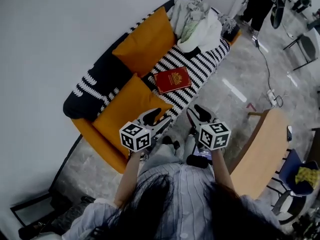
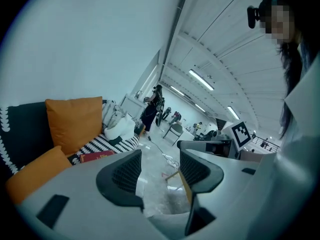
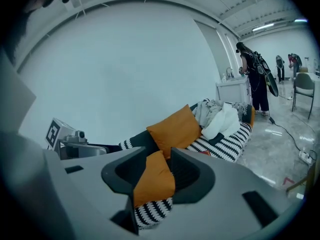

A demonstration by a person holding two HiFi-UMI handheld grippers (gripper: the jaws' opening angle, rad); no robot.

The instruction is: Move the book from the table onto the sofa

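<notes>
The red book point(image 1: 172, 79) lies flat on the striped black-and-white blanket of the sofa point(image 1: 205, 64), between two orange cushions and a heap of clothes. It also shows as a red edge, the book point(image 2: 96, 156), in the left gripper view and as a small red bit, the book point(image 3: 205, 153), in the right gripper view. My left gripper point(image 1: 159, 120) point(image 2: 160, 171) and right gripper point(image 1: 197, 115) point(image 3: 155, 176) are held close to my chest, short of the sofa's front edge. Both are open with nothing between the jaws.
Orange cushions point(image 1: 147, 41) point(image 1: 130, 106) lean on the sofa's back. A pile of clothes point(image 1: 197, 21) fills its far end. A wooden table point(image 1: 262, 151) stands to my right, with a blue chair point(image 1: 300, 171) beyond it. A cable point(image 1: 267, 74) runs across the floor; a person point(image 1: 262, 4) stands far back.
</notes>
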